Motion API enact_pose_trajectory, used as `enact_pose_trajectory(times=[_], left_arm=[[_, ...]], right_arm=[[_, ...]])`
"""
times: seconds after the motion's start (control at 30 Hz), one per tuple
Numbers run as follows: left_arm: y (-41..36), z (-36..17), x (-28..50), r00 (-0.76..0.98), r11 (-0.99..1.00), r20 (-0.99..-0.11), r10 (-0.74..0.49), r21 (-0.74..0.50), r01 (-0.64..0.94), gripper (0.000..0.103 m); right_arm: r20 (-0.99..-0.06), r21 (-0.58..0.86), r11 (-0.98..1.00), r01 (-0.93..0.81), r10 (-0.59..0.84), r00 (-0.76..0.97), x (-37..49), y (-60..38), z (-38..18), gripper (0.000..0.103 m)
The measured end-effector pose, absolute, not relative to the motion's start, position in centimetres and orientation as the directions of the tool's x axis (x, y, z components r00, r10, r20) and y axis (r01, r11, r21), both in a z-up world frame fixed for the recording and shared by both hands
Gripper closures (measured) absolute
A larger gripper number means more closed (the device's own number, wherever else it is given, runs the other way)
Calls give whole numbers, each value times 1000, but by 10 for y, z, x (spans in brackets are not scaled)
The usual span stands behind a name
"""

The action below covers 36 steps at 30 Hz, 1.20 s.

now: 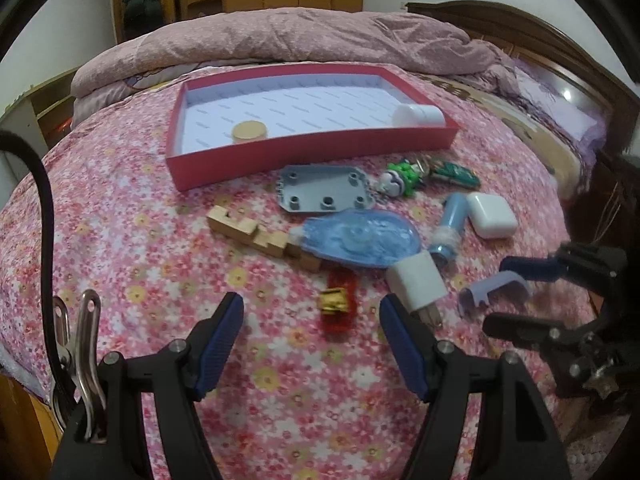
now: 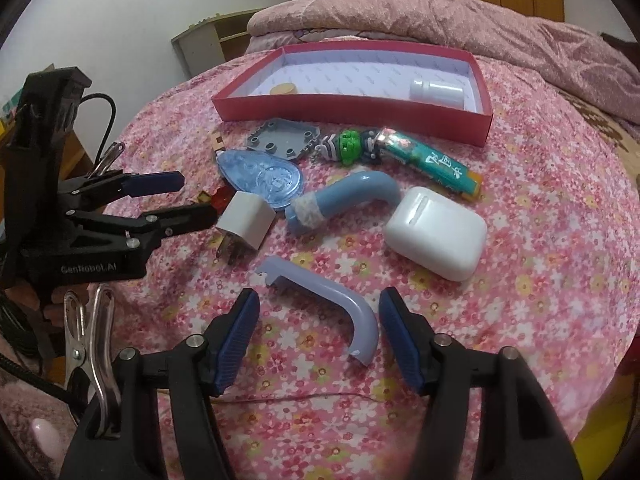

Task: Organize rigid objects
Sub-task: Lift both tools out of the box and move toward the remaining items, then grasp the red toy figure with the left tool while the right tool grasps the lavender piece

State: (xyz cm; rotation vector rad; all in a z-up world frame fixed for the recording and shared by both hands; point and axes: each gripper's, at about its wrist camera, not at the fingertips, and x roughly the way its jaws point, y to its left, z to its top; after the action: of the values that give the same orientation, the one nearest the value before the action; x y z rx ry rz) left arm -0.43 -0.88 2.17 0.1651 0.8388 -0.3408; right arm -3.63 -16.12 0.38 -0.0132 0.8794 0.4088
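Observation:
My right gripper (image 2: 320, 304) stands open over the flowered bedspread, with a lilac curved plastic piece (image 2: 340, 300) lying between its fingers; the pads do not press on it. In the left wrist view that lilac piece (image 1: 496, 288) sits between the right gripper's (image 1: 516, 296) fingers. My left gripper (image 1: 311, 308) is open low over a small red strip with a gold charm (image 1: 338, 304). A white charger plug (image 1: 416, 284) lies beside its right fingertip. The red box (image 1: 304, 152) at the back holds a wooden disc (image 1: 249, 131) and a white bottle (image 1: 418, 115).
Between the box and the grippers lie a grey plate (image 1: 324, 192), a blue tape dispenser (image 1: 360, 236), a wooden puzzle piece (image 1: 248, 230), a bent blue tube (image 2: 352, 196), a white earbud case (image 2: 436, 232), a green toy (image 2: 352, 144) and a green lighter (image 2: 432, 164). A folded quilt (image 1: 280, 36) lies behind.

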Motion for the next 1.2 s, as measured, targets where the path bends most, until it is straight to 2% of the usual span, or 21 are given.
enact_pose_trajectory(times=[0.07,0.17,0.23,0.33,0.47,0.67,0.7,0.77,0.93,1.2], left_arm=[[-12,19,-5,624,932,-748,-225,21,362,29],[-16,16,-5,637,934,-746,-194,57,352,29],[-18,14,-4,640,936,-745,-190,60,347,32],[-19,12,-3,653,939,-734,-184,64,337,41],[-25,11,-7,662,931,-723,-198,72,357,62],[-23,12,-5,666,940,-718,-200,51,337,79],[-21,13,-5,664,942,-719,-203,42,334,81],[-17,14,-4,655,944,-723,-220,11,329,81],[-12,21,-3,655,949,-720,-229,-15,315,81],[-2,40,-2,682,958,-694,-229,-37,284,81]], right_arm=[[-750,137,927,-350,328,574,-37,-160,3,52],[-744,131,933,-335,316,588,-36,-162,2,61],[-741,141,933,-331,322,590,-36,-165,2,62],[-736,145,932,-332,326,594,-36,-166,1,62],[-734,124,933,-338,316,601,-38,-167,1,62],[-726,105,934,-341,306,616,-38,-162,0,63],[-724,97,937,-337,298,622,-39,-162,-1,66],[-718,93,942,-323,288,634,-38,-164,-1,84],[-703,171,934,-314,338,625,-36,-175,-2,84],[-670,215,919,-330,384,635,-40,-178,5,84]])
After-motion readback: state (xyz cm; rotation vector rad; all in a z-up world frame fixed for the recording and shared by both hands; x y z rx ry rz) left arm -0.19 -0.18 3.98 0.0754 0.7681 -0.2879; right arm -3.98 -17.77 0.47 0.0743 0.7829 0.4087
